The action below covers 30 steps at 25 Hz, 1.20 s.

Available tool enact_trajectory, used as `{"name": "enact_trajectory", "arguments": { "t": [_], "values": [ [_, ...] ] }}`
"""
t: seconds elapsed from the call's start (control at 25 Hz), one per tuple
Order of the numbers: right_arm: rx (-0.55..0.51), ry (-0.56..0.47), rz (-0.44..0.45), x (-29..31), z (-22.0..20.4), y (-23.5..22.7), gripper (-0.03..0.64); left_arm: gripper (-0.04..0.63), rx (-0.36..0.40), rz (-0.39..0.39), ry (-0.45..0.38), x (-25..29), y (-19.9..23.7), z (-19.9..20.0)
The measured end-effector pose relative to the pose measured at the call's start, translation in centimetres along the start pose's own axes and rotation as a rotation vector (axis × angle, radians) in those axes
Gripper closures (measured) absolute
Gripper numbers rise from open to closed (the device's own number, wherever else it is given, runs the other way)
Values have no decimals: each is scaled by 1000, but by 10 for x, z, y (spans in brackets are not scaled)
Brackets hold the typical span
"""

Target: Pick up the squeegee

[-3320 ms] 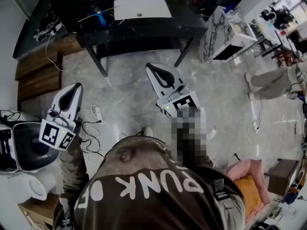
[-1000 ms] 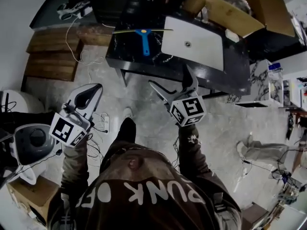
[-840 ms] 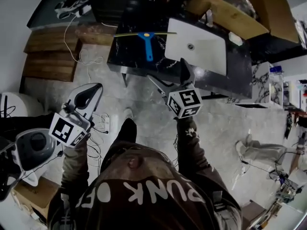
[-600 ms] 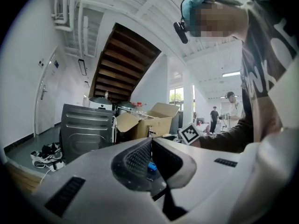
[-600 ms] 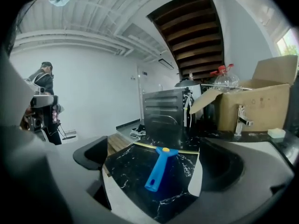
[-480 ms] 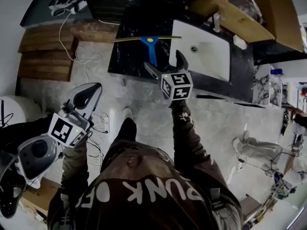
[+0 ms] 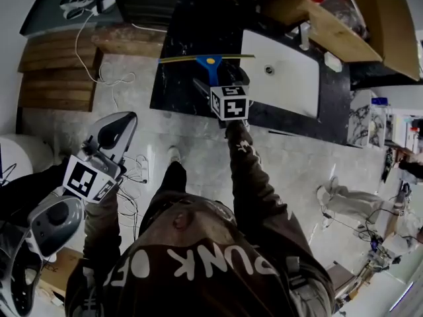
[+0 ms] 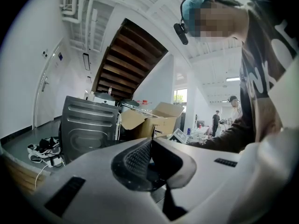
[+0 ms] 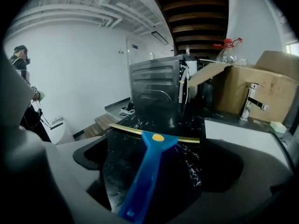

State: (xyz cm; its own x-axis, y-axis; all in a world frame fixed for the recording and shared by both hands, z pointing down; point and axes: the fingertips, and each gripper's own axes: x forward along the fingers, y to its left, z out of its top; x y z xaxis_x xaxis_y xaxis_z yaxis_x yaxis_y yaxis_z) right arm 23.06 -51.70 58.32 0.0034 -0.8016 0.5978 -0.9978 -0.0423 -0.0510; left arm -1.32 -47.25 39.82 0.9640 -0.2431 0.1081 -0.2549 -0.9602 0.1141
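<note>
The squeegee (image 7: pixel 210 62) has a blue handle and a long yellow-edged blade. It lies flat on the black marble counter (image 7: pixel 177 78), left of the white sink (image 7: pixel 285 66). My right gripper (image 7: pixel 221 82) is open just above the counter, one jaw on each side of the handle. In the right gripper view the blue handle (image 9: pixel 145 178) runs up the gap between the open jaws of the right gripper (image 9: pixel 156 146), and the blade lies across beyond them. My left gripper (image 7: pixel 111 132) hangs low at the left over the floor. The left gripper (image 8: pixel 150 141) is shut on nothing.
A cardboard box (image 7: pixel 344 25) and a faucet stand behind the sink. A dark metal appliance (image 9: pixel 156 90) sits at the counter's far end. Wooden steps (image 7: pixel 56 65) lie left of the counter. White rounded fixtures (image 7: pixel 46 223) stand at the lower left, with cables on the floor.
My right gripper has moved forward from over the floor to the counter, and its open jaws now straddle the squeegee handle. The left gripper has stayed low at the left.
</note>
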Motion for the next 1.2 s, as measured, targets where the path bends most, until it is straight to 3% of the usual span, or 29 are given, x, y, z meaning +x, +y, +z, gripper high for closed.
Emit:
{"name": "enact_trajectory", "arguments": {
  "t": [0.48,0.64,0.88,1.08,1.2],
  "values": [
    [58,178,-65,38,-20,-4,35,592,-13,25,-11,-11,22,0],
    [96,238,-69,44,-29,-3,110,592,-17,38,-12,-18,24,0],
    [113,237,-79,45,-30,-3,134,592,-14,50,-17,-25,23,1],
    [102,234,-61,44,-28,3,259,592,-10,54,-23,-27,17,3],
    [111,220,-68,43,-28,2,294,592,-5,63,-27,-30,14,6]
  ]
}}
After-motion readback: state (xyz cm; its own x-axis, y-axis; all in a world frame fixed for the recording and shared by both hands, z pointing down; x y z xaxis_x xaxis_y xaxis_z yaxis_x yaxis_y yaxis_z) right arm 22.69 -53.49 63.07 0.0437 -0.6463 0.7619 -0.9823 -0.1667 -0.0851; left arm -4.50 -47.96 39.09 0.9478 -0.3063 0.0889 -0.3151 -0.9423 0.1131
